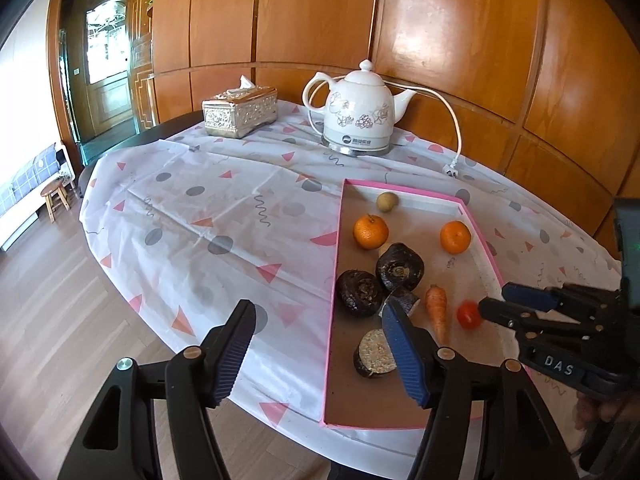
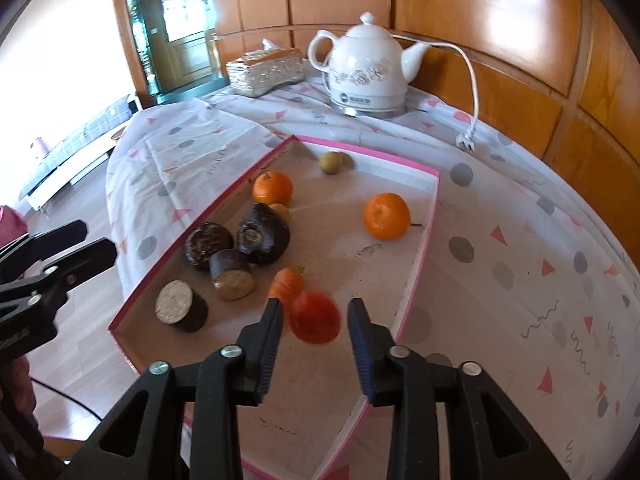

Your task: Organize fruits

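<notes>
Tomato (image 2: 315,316), blurred, sits in the pink tray (image 2: 420,264) just beside the carrot (image 2: 286,282), between the right gripper's (image 2: 314,320) released jaws, untouched; left gripper (image 1: 318,330) open, empty.

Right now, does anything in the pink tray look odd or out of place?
Yes. The small red fruit is motion-blurred between the right gripper fingers, which don't press it, so it may be loose. A carrot sits among the fruit in the pink tray.
</notes>
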The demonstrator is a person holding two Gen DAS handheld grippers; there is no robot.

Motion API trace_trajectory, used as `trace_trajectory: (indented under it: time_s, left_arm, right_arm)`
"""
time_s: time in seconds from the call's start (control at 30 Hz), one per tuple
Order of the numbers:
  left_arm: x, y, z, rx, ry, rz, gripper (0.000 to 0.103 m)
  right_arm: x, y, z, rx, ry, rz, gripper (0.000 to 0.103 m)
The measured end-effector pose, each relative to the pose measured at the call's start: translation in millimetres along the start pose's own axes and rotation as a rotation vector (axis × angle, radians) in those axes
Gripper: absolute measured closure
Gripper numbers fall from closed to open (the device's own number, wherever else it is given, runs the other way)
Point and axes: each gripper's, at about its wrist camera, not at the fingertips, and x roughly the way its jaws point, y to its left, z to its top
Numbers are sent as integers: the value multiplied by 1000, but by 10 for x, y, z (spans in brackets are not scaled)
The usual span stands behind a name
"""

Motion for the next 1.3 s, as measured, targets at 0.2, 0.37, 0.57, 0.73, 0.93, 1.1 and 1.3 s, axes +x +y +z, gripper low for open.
trace_trajectory:
  time_s: [0.2, 0.37, 0.57, 0.73, 0.93, 1.1, 1.3]
  left_arm:
    - [-60, -64, 0, 17, -23, 1, 27]
    - [-148, -153, 3, 50, -57, 10, 15]
    - [-315, -242, 25, 77, -136, 36, 0]
    - [-394, -287, 63, 89, -165, 51, 0]
    - [-433, -372, 60, 116, -176, 39, 0]
    - [-477, -429, 50, 132, -197, 49, 0]
    - [-499, -448, 41, 135, -217, 71, 0]
  right_arm:
    - [-78, -31, -112, 32, -13, -28, 63]
    - [-292, -62, -206, 89, -70, -95, 48]
    - [-477, -32, -336, 141, -117, -163, 42]
    - [-549, -47, -416, 180, -134, -204, 42]
    - [-577, -83, -508, 210, -130, -234, 42]
    - [-597, -74, -524, 205, -131, -239, 42]
    - [-625, -38, -513, 190, -143, -243, 42]
